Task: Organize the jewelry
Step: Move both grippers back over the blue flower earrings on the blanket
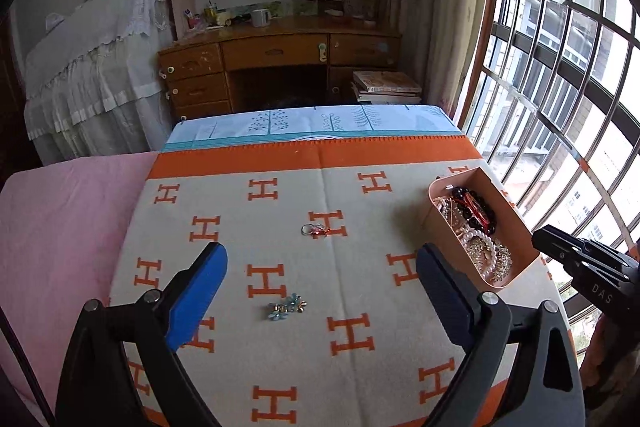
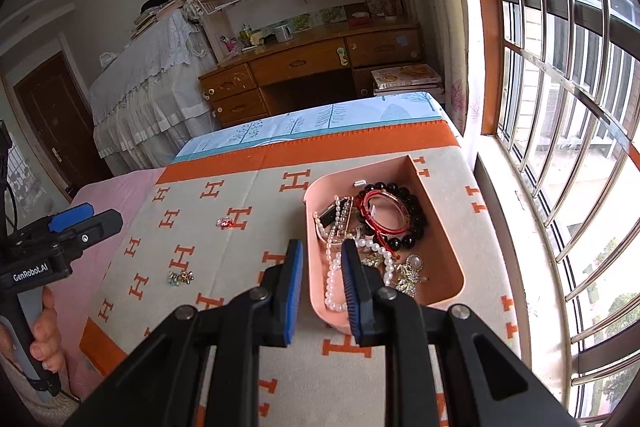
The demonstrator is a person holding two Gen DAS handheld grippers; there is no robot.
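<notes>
Two loose pieces lie on my blanket (image 1: 280, 367): blue brooch (image 1: 286, 306) at 6 o'clock, red ring (image 1: 316, 229) centre. Pink tray (image 2: 440, 255), 3 o'clock, holds bracelets. Left gripper (image 1: 320, 291) gapes wide; right gripper (image 2: 320, 291) narrow, both empty.

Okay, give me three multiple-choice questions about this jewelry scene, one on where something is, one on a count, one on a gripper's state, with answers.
1. Where does the pink tray sit on the blanket?
A. window side
B. pink-sheet side
C. centre

2. How many jewelry pieces lie loose on the blanket?
A. none
B. two
C. five

3. How is the left gripper?
A. shut on pearls
B. shut, empty
C. open, empty

Answers:
1. A, the tray lies along the edge nearest the window bars.
2. B, only the blue flower piece and the red-and-silver piece lie outside the tray.
3. C, its pads stand wide apart with nothing between.
</notes>
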